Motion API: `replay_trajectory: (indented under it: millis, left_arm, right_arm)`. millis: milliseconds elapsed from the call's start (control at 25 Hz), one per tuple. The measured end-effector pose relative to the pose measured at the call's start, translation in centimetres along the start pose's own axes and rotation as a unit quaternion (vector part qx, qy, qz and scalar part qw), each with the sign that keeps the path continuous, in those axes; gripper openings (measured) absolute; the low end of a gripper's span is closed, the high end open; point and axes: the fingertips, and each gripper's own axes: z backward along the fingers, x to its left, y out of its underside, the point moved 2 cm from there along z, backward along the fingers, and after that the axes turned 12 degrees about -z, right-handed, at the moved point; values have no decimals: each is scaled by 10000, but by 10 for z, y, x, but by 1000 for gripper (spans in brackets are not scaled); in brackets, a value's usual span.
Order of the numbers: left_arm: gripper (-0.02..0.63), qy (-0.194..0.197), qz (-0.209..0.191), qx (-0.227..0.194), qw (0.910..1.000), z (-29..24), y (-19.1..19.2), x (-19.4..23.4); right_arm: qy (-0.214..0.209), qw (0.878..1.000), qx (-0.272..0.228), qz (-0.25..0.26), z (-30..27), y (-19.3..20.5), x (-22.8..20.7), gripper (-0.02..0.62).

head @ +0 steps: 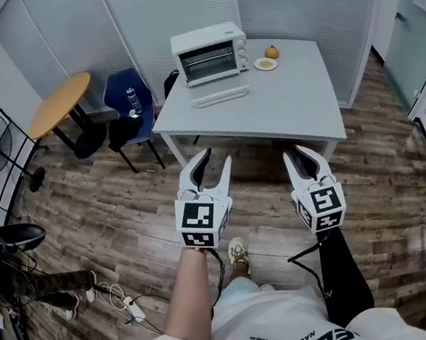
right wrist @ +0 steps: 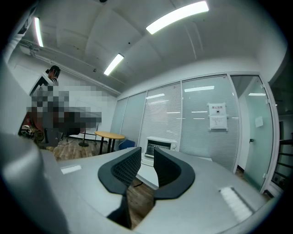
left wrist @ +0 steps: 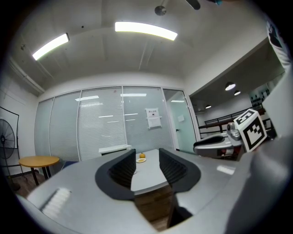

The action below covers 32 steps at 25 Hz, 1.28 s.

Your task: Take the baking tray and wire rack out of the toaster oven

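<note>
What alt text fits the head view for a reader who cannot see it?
A person stands on a wood floor short of a white table, holding out the left gripper and right gripper, both open and empty. At the table's far edge sits a white toaster oven, a small plate beside it.

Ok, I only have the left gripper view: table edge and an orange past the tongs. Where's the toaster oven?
Observer: In the head view the toaster oven sits at the table's far left corner, front toward you.
Operator: Are the grippers at the table yet?
Observer: No, the left gripper and right gripper are both short of its near edge, over wood floor.
Operator: Right tongs holding anything?
Observer: No, the right gripper view shows them apart with nothing between.
</note>
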Motion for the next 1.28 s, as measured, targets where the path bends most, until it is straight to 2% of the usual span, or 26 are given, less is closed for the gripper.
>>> replay_trajectory:
  millis: [360, 560, 880, 1280]
  left_arm:
    - [179, 162, 173, -88, 9997, -71, 18, 42]
    - [179, 98, 229, -92, 9996, -108, 31, 81]
    - [179, 402, 259, -217, 9986, -167, 40, 131]
    - [178, 746, 306, -288, 9963, -224, 59, 162]
  right_arm:
    - [91, 9999, -9, 117, -78, -7, -24, 66]
    - [165, 9998, -24, 112, -128, -14, -28, 66]
    - [299, 9995, -42, 60, -206, -21, -31, 66]
    - [327, 9994, 9, 81, -279, -19, -35, 66]
